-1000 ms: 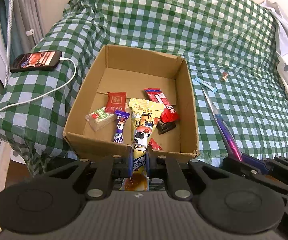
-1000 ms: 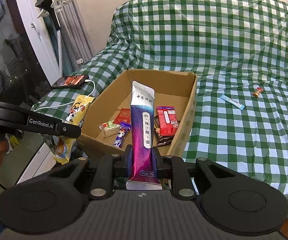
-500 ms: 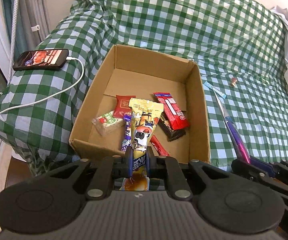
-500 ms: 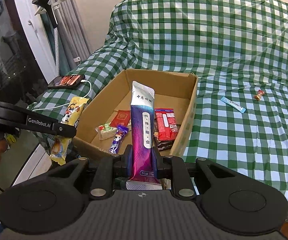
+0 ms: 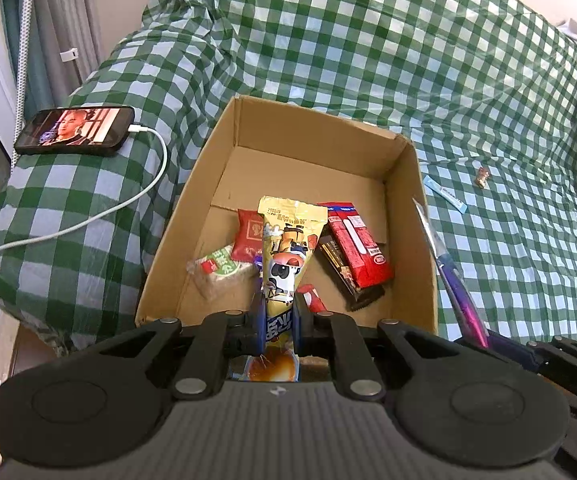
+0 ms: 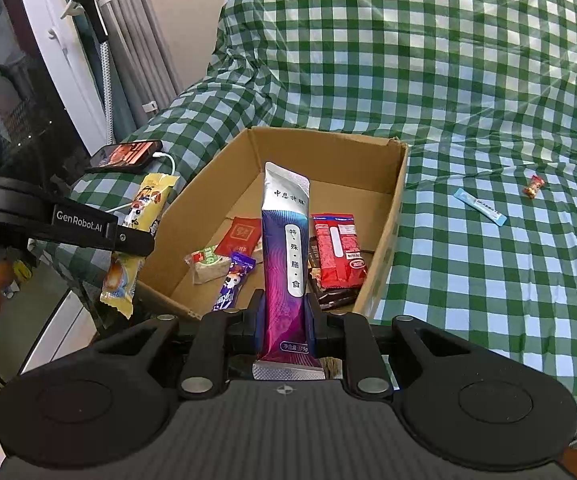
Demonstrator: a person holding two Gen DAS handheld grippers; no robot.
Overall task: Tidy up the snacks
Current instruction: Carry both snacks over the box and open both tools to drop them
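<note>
- Nearest, the left gripper (image 5: 278,316) has its jaws clenched on a yellow snack packet (image 5: 284,248), which stands upright just over the near edge of the cardboard box (image 5: 422,240); it is not yet dropped in
- Beside it, the right gripper (image 6: 282,314) has its jaws clenched on a purple and silver sachet (image 6: 284,248), likewise held over the near rim and not yet released
- Inside the box several snacks already lie on the floor at the near end: a green-labelled cracker pack (image 5: 218,270), a small red packet (image 5: 250,234), a red wafer pack (image 5: 358,244) on a dark bar (image 5: 344,276), and a small purple bar (image 6: 232,284); that part looks done
- Farther out on the checked bed cover (image 5: 368,40), well apart from the box, a light blue stick (image 5: 446,194) and a small wrapped sweet (image 5: 482,177) remain to be collected
- Judged from this, the task seems well past halfway: two items in hand, two left on the bed
</note>
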